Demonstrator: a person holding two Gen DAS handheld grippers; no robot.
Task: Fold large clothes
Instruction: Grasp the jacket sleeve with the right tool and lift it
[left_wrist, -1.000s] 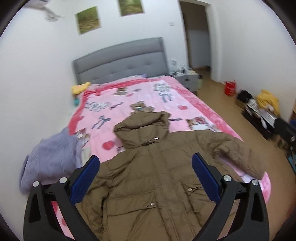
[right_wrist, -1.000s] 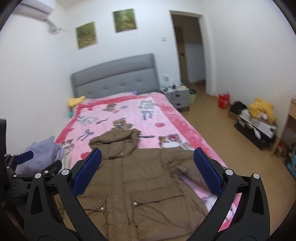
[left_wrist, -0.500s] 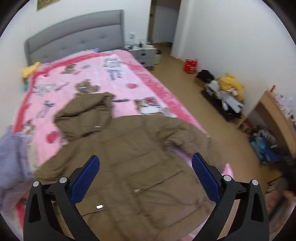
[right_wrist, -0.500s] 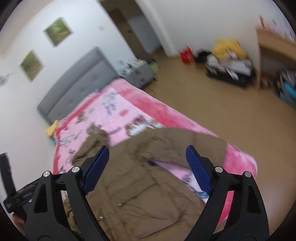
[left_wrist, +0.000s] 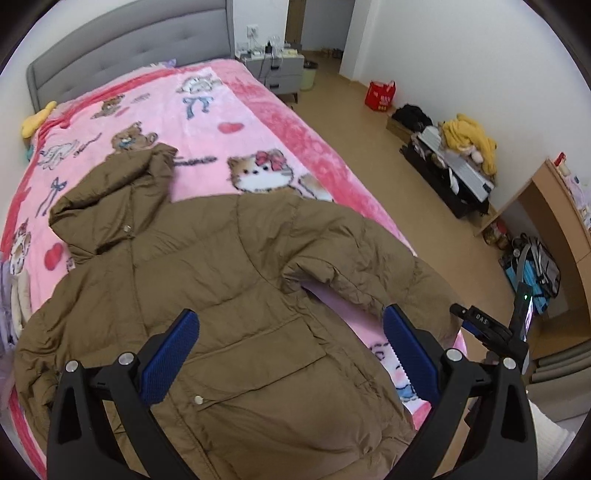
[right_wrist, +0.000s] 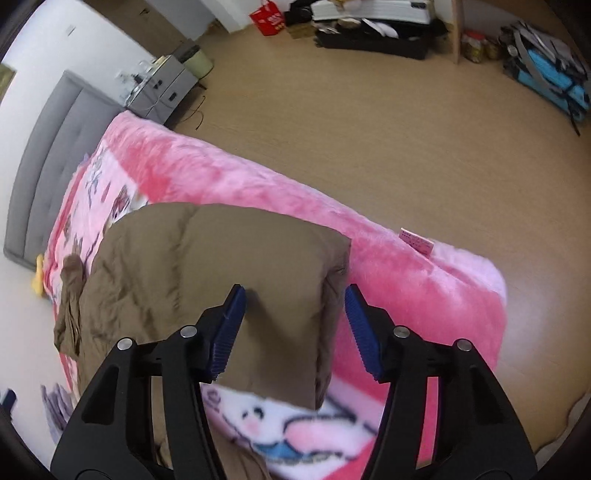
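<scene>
A large brown hooded puffer jacket lies spread face up on the pink bed blanket, hood toward the headboard. My left gripper is open and empty, held above the jacket's lower front near a pocket. My right gripper is open, its blue fingers on either side of the cuff end of the jacket's right sleeve near the bed's corner. The left finger touches the sleeve fabric. The right gripper also shows in the left wrist view at the bed's right edge.
A grey headboard and nightstand stand at the far end. Wooden floor lies to the right with a red bag, a low black shelf with clutter and a wooden desk. Purple clothing lies at the bed's left.
Both grippers have swung right and down. The right gripper has dropped to the jacket's right sleeve cuff and narrowed its opening around it. The left has lowered over the jacket front.
</scene>
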